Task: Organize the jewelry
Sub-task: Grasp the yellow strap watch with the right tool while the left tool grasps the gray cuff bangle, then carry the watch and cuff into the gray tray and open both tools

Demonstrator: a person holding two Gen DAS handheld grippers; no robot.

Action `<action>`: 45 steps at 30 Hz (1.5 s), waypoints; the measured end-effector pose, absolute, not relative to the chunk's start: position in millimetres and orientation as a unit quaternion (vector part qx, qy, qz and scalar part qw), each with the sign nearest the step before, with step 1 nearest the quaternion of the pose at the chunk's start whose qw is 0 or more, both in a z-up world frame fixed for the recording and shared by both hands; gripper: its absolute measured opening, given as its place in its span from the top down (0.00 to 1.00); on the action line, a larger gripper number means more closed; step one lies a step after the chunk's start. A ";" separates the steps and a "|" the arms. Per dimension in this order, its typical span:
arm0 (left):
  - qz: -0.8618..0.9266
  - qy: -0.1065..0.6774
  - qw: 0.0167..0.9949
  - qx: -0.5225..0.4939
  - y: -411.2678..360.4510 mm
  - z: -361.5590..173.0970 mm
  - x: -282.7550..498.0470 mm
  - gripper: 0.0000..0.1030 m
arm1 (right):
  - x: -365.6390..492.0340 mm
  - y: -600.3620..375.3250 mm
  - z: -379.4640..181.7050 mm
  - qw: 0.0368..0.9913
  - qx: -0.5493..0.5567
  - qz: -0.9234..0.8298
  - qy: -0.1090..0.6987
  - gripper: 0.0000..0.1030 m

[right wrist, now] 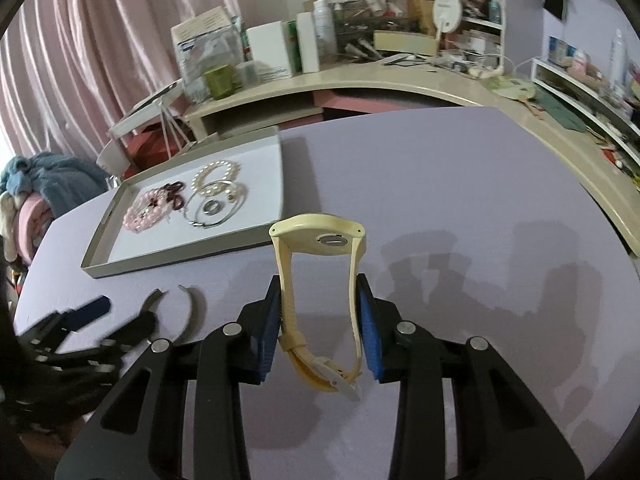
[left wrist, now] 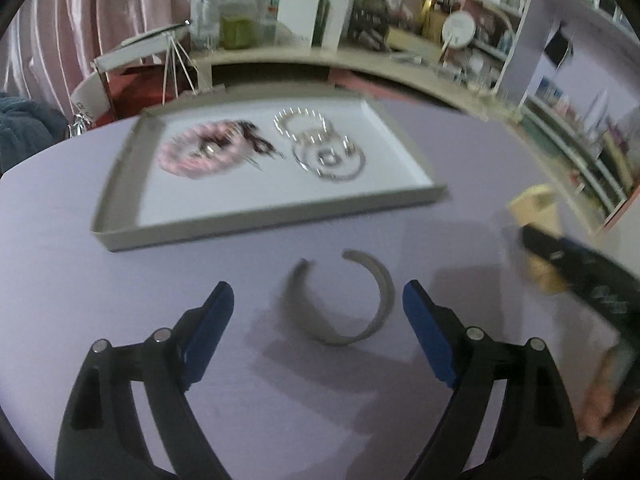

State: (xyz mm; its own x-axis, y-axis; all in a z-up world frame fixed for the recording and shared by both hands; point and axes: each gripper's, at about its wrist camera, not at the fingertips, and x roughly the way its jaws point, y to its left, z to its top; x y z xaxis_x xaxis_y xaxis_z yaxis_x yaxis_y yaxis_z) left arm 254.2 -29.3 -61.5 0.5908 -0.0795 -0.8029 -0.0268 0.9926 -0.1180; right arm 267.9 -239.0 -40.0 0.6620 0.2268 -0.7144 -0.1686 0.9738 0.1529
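Note:
A grey open cuff bracelet lies on the lavender table between the wide-open fingers of my left gripper. It also shows in the right wrist view. My right gripper is shut on the strap of a cream wristwatch and holds it above the table. A shallow beige tray beyond the cuff holds a pink bead bracelet, a pearl bracelet, silver hoops and a ring. The tray also shows in the right wrist view.
A curved beige desk behind the table carries boxes, bottles and a small round mirror. Pink curtains hang at the left. Shelves stand at the right. Blue cloth lies at the far left.

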 end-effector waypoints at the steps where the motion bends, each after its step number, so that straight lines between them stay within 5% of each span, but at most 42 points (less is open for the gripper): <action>1: -0.012 0.457 0.887 -0.059 -33.0 -66.7 257.3 0.16 | 267.2 -242.3 -39.4 0.911 0.038 0.105 0.397 0.64; 11: 0.030 0.473 0.880 -0.037 -50.2 -86.0 280.7 0.13 | 265.2 -259.3 -37.1 0.911 0.046 0.085 0.400 0.64; 15: 0.043 0.454 0.890 -0.023 -49.8 -84.7 279.3 0.36 | 263.4 -256.6 -32.4 0.913 0.045 0.091 0.395 0.64; 45: 0.134 0.301 0.941 -0.079 97.5 51.7 161.9 0.36 | 251.0 -121.0 7.3 0.892 0.016 0.293 0.343 0.64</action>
